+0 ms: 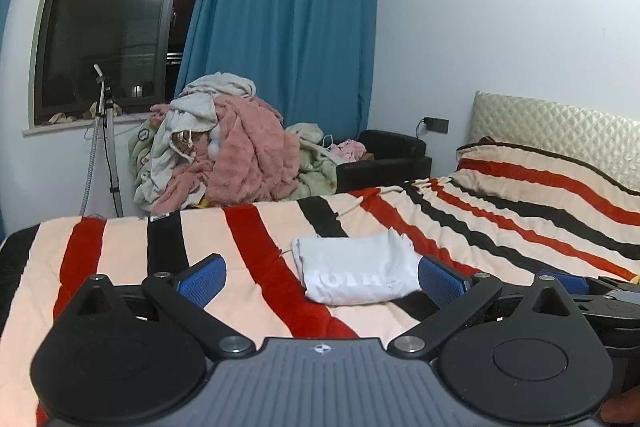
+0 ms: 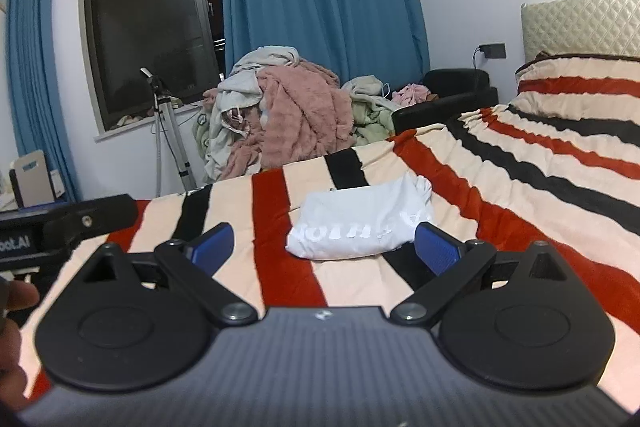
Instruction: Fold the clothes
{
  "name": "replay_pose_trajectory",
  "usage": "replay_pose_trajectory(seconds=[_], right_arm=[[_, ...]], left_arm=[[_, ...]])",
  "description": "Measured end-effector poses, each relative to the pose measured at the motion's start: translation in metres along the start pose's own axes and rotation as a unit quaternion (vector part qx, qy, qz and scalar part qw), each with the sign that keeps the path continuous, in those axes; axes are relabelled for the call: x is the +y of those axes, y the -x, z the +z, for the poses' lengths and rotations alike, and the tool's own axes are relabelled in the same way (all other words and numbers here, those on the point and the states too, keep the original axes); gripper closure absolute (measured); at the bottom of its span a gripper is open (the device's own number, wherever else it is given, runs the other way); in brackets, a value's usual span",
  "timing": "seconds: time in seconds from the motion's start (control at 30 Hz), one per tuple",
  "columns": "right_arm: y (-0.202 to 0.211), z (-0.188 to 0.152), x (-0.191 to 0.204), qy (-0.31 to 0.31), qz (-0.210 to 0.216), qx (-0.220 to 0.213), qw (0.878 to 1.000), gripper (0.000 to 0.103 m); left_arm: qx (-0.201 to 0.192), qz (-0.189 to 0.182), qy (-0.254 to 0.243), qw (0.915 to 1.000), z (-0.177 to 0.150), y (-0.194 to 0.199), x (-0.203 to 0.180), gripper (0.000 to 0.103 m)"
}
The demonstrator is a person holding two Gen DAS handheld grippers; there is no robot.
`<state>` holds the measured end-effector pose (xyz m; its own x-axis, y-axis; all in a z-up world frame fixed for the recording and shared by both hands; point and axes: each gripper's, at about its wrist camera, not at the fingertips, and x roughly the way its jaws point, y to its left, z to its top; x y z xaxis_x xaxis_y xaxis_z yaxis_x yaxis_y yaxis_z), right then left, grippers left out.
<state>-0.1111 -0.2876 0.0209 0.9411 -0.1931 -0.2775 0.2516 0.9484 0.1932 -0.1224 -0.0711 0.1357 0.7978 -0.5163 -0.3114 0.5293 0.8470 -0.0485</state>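
Left gripper: jaws spread wide, nothing between the 2 blue pads, held low above the bed. Right gripper: likewise wide apart and empty, level with the left one and just beside it; each shows at the edge of the other's view.

White garment: lies directly ahead of both grippers on the striped blanket, already in a compact folded bundle, roughly rectangular, several layers thick. Pale lettering shows on the near face. The right end is looser, with crumpled edges poking up; the left end and the near edge look like rounded folds. A thin loose thread or cord trails from its left side.

Handling, as judged: light, soft cotton-like cloth, no stiffness, not fragile, not slippery against the fleecy blanket. Layers would slide over each other and the bundle would sag or open if lifted by 1 point. Best hold: pinch through all layers at the 2 short ends, or along the near folded edge, 1 gripper per side.

Stage: the bundle fits either a fold just completed or a fold awaiting a last tuck at the ragged right end.

Beyond the bed: a heap of clothes on a seat under the window, pink, grey and green, unfolded; blue curtain; headboard.
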Motion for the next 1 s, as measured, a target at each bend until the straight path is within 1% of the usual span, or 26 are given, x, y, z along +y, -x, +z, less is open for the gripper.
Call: replay_pose_trajectory(seconds=[0.33, 0.47, 0.67, 1.0], right_arm=[[-0.004, -0.01, 0.01, 0.031, -0.014, 0.002, 0.999, 0.004], [-0.006, -0.011, 0.009, 0.031, -0.024, 0.004, 0.999, 0.004], [-0.006, -0.01, 0.008, 0.027, -0.021, 0.005, 0.999, 0.004], [-0.007, -0.011, 0.008, 0.025, -0.022, 0.007, 0.999, 0.004]], left_arm=[[0.016, 0.009, 0.004, 0.9998, -0.018, -0.017, 0.007, 0.0], [0.016, 0.011, 0.01, 0.9998, -0.019, -0.018, 0.008, 0.0], [0.015, 0.013, 0.019, 0.9996, -0.021, -0.019, 0.01, 0.0], [0.024, 0.02, 0.016, 0.9994, -0.025, -0.025, 0.007, 0.0]])
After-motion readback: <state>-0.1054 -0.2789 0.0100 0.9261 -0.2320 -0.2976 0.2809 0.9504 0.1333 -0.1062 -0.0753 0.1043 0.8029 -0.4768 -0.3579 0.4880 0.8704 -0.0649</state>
